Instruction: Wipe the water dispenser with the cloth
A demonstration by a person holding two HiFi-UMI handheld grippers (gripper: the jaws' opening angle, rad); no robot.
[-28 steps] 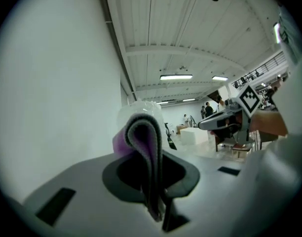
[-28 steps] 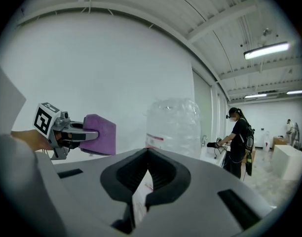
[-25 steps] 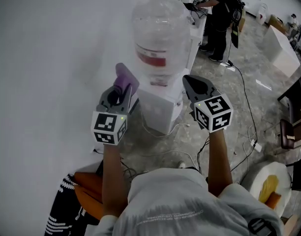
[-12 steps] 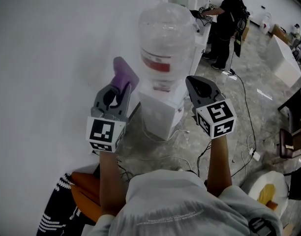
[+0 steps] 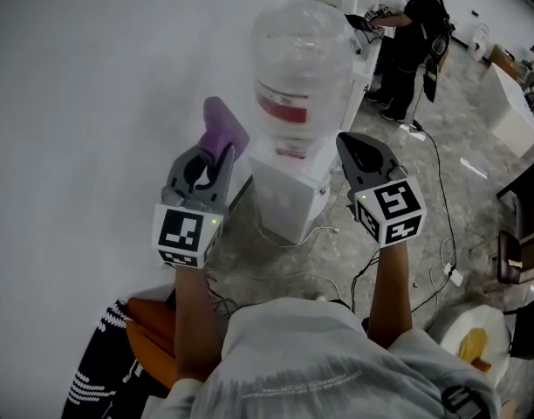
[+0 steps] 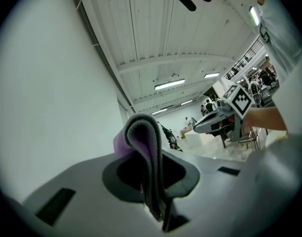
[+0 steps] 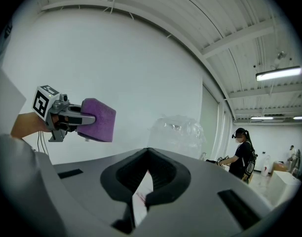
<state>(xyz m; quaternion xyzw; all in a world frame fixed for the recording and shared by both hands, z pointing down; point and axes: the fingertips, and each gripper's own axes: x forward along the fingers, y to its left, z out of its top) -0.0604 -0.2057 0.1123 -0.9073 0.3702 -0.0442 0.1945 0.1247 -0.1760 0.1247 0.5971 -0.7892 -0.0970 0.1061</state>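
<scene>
My left gripper (image 5: 216, 157) is clamped on the cloth (image 5: 223, 129), a purple pad folded over on itself that stands up out of the jaws with its rounded fold on top. The cloth is held up beside the water dispenser (image 5: 289, 190), near it but apart from it. The dispenser is a white box with a clear bottle (image 5: 300, 59) upside down on top, a red and white label around the bottle's lower part. My right gripper (image 5: 352, 147) is on the dispenser's other side, its tips pressed together with nothing held. A plain white wall (image 5: 92, 85) runs along the left. The floor (image 5: 337, 243) is grey and mottled, with cables (image 5: 437, 190) trailing across it. At far right a person in dark clothes (image 5: 415, 37) stands at a white counter.
</scene>
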